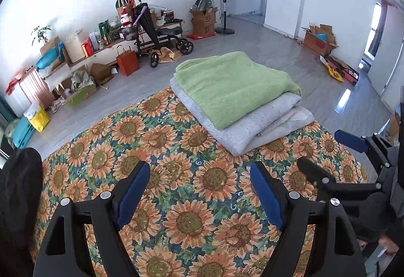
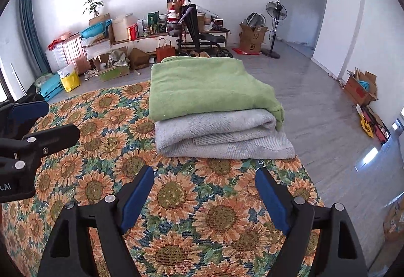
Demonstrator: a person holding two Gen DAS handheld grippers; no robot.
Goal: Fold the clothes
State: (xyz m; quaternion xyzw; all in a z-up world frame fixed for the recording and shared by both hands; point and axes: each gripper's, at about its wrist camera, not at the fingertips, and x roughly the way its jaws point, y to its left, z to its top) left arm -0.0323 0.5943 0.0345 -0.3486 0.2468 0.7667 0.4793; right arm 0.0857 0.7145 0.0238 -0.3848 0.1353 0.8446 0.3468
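Folded green terry-cloth garment [image 2: 209, 90] lies on top of a folded pale grey knitted garment [image 2: 222, 140], the two stacked at the far edge of the sunflower-patterned tablecloth [image 2: 176, 201]. What the garments are exactly cannot be told, since only their folded outer layers and the grey one's rolled front edge show. The green piece's right corner droops over the grey one.

The left gripper [image 1: 199, 176] hovers above the cloth with its blue-padded fingers [image 1: 132, 191] spread wide and nothing between them; the stack sits just ahead and slightly to its right. The right gripper [image 2: 204, 181] is held the same way, wide apart and empty, pointing straight at the grey garment's near edge without touching it. Each gripper appears at the rim of the other's view, cut off by the frame. A dark shape [image 1: 20, 191] at the left edge of the left view is too cropped to identify.

Bare patterned cloth stretches between the grippers and the stack. Beyond the stack the cloth ends and grey floor [image 2: 315, 100] begins.
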